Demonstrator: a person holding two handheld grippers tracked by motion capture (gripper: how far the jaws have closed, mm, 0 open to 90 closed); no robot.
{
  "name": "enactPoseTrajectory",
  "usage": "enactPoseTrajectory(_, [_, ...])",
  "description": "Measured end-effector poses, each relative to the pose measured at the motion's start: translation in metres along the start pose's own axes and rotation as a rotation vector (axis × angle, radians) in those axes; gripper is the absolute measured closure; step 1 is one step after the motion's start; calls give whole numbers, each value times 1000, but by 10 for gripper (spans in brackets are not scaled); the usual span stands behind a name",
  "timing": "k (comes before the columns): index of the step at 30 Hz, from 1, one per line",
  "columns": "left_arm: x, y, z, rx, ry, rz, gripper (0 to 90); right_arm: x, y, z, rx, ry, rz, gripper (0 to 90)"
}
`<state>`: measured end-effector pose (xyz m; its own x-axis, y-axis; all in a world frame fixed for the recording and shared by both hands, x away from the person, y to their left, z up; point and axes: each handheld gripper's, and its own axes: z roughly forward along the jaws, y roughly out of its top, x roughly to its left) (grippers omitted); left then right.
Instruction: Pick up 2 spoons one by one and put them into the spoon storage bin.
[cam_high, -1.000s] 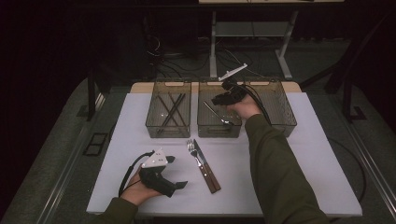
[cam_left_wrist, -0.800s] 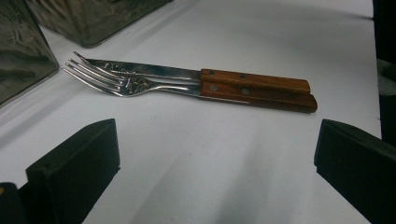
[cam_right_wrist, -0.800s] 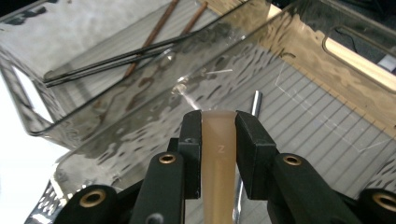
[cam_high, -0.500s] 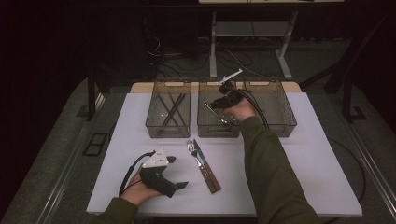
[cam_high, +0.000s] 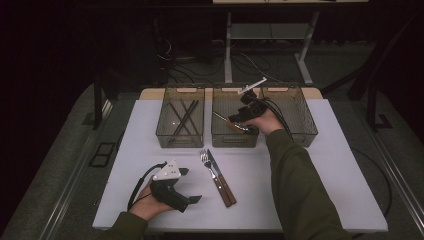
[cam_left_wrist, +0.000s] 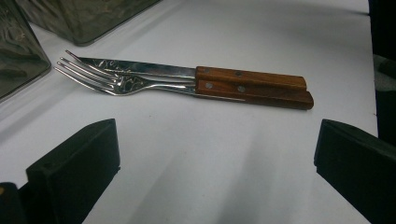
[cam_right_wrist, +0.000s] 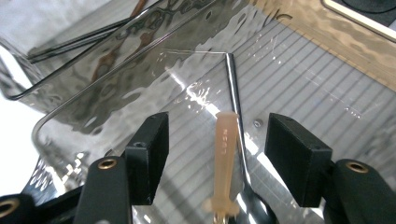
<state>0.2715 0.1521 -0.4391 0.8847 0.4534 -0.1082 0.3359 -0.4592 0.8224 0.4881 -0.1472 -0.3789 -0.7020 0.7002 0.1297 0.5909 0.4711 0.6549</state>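
Right gripper (cam_high: 239, 119) down inside the middle bin (cam_high: 234, 138), jaws spread either side of a pale plastic handle (cam_right_wrist: 225, 140) and a steel one, touching neither. Left gripper (cam_high: 187, 186) resting on the white table (cam_high: 325, 165) near its front edge, jaws wide, nothing held. Fork (cam_left_wrist: 116, 81) and knife (cam_left_wrist: 187, 72) side by side just ahead, bare tabletop around them.

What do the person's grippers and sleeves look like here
Both grippers are black with two blocky black jaws. The left gripper carries a grey three-cornered plate and trails a black cable; the right gripper has brass-coloured inserts and black cables. Both sleeves are olive green.
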Motion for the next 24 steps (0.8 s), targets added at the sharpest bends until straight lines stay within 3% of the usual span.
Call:
enactPoseTrajectory(3, [0, 0, 0, 0, 2, 3, 0, 0, -8, -12, -25, -15, 10, 366])
enactPoseTrajectory(12, [0, -1, 1, -6, 11, -14, 0, 7, -35, -50, -85, 13, 13, 335])
enactPoseTrajectory(24, [0, -1, 1, 3, 14, -23, 0, 20, -77, -77, -143, 22, -8, 300])
